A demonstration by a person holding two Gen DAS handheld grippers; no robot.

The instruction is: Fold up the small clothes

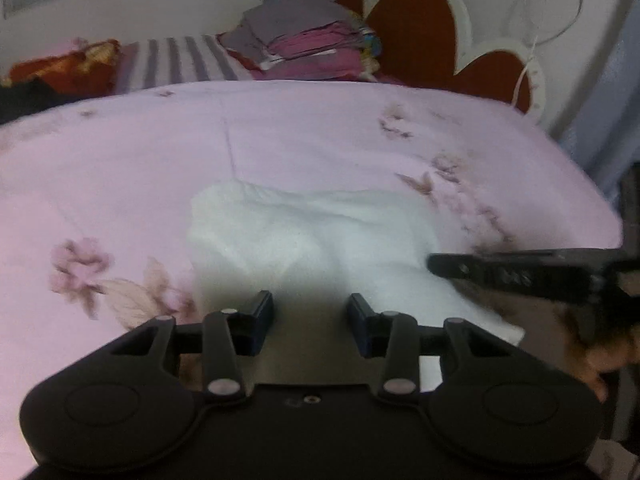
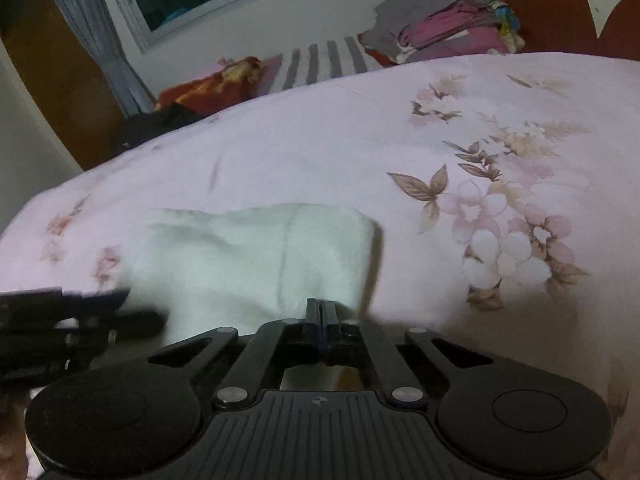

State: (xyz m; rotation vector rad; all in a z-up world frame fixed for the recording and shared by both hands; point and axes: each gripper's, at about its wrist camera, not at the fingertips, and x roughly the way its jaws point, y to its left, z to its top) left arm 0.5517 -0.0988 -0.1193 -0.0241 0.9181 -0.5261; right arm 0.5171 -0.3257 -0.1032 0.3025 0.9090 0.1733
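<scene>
White, soft knitted fabric, a small crumpled garment [image 2: 256, 256], is seen lying on the pink floral bedsheet [image 2: 360, 140] near the bed's front edge; its near hem is pinched by the right tool [image 2: 322, 312], whose jaws are clenched flat together on the cloth; the left tool [image 1: 310, 312] is held half apart over the garment's other near side, and whether anything is gripped by it cannot be told. Only a thin edge appears to be caught on the right, so the hem could be lost if it is lifted unevenly, and a skewed fold would result. Farther back, a stack of folded purple and pink clothes [image 1: 308, 46] is seen.
</scene>
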